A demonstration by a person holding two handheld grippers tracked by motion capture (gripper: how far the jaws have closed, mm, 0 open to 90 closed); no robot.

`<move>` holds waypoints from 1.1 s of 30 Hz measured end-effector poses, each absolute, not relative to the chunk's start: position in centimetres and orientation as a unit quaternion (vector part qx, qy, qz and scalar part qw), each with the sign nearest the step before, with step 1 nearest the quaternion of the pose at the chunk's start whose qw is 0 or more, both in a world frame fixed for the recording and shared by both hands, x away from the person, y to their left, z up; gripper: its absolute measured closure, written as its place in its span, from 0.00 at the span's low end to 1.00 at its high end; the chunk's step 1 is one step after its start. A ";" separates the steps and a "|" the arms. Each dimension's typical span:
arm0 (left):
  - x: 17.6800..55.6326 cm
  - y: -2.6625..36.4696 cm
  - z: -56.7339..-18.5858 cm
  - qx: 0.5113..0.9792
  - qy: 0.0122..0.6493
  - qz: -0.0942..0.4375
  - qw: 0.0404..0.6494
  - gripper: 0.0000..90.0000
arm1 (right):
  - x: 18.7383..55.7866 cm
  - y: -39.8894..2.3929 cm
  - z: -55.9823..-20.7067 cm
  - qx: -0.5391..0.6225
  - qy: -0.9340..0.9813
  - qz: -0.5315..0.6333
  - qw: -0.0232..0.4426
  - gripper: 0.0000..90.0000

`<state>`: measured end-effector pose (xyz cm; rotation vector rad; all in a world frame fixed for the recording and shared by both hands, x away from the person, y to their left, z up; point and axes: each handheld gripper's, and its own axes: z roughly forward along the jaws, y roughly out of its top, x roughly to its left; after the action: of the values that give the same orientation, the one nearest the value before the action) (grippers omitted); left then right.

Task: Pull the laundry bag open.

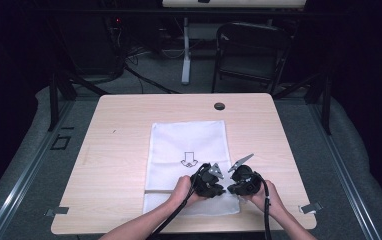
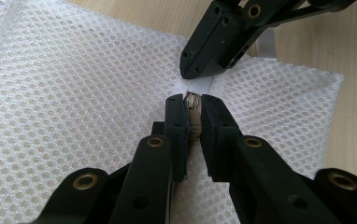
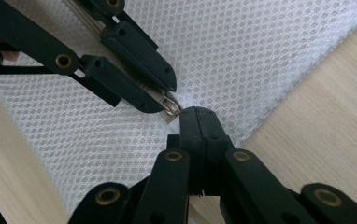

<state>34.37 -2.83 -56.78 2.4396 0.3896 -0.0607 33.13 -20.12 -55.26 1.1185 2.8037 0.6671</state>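
Observation:
A white mesh bag with a black arrow print lies flat on the wooden table, its zip running across near the front edge. My left gripper is low over the zip. In the left gripper view its jaws are shut on the small pale zip pull. Just to its right, my right gripper is shut on the bag's white zip tape. In the right gripper view its closed tips pinch the mesh edge, almost touching the zip pull held by the other jaws.
A round cable hole sits at the table's far edge. Metal clips stick out at the front corners. A dark folding chair and a white stand leg are on the floor beyond the table.

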 end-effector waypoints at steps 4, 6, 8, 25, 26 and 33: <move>34.4 -2.7 -56.7 0.934 0.150 -0.024 0.324 0.91 | 33.0 -19.9 -55.3 0.358 0.909 0.213 0.033 1.00; 34.4 -2.7 -56.7 0.934 0.149 -0.023 0.325 0.91 | 33.0 -19.9 -55.2 0.353 0.912 0.206 0.036 1.00; 34.4 -2.7 -56.6 0.934 0.150 -0.024 0.324 0.91 | 32.9 -19.8 -55.2 0.353 0.912 0.206 0.036 1.00; 34.6 -2.4 -56.5 0.934 0.144 -0.030 0.324 0.91 | 33.0 -19.9 -55.3 0.366 0.906 0.213 0.020 1.00; 34.6 -2.4 -56.5 0.934 0.143 -0.032 0.325 0.91 | 33.1 -20.0 -55.3 0.361 0.909 0.210 0.021 1.00; 34.7 -2.4 -56.5 0.935 0.142 -0.030 0.324 0.91 | 33.1 -20.1 -55.4 0.367 0.905 0.216 0.022 1.00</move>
<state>34.67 -2.41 -56.54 2.4520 0.3731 -0.0781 33.08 -20.10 -55.40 1.1373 2.8024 0.6686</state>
